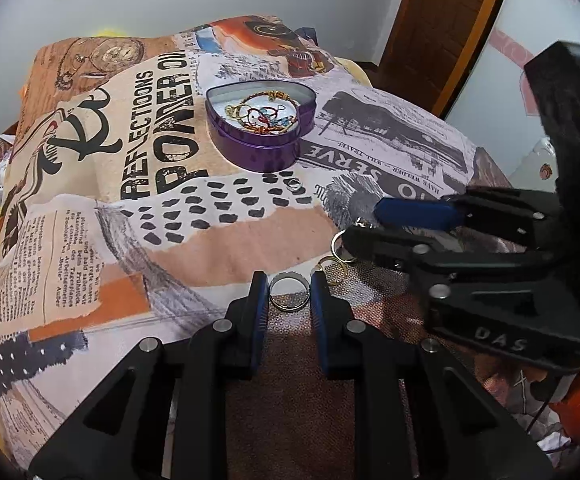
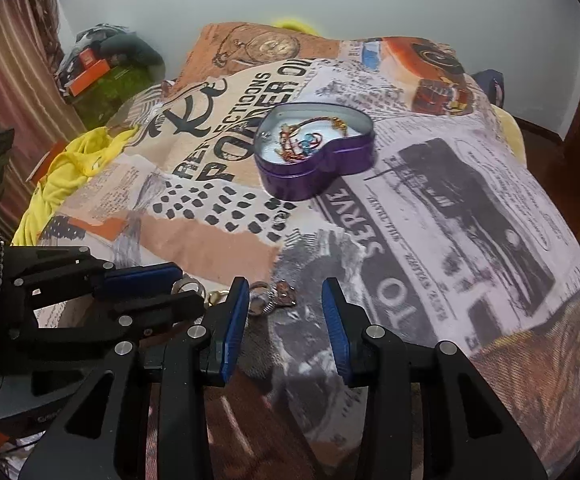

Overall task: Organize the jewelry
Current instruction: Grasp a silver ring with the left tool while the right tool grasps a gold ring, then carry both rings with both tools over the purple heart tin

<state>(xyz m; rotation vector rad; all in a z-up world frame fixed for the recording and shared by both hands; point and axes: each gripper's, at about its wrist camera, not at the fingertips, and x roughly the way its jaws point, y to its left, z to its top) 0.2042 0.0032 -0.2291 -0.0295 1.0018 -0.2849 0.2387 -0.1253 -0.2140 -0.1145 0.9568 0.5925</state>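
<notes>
The silver ring [image 1: 289, 291] is lying flat on the blanket [image 1: 218, 240], well before the purple tin [image 1: 260, 124], between the left gripper [image 1: 289, 294] pads, barely gripped; the right gripper [image 2: 286, 300] is gaping over neighbouring rings [image 2: 268, 298].

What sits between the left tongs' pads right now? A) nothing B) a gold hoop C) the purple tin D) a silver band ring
D: in the left wrist view the silver band ring lies on the blanket between the left tongs, both pads flanking it.
</notes>
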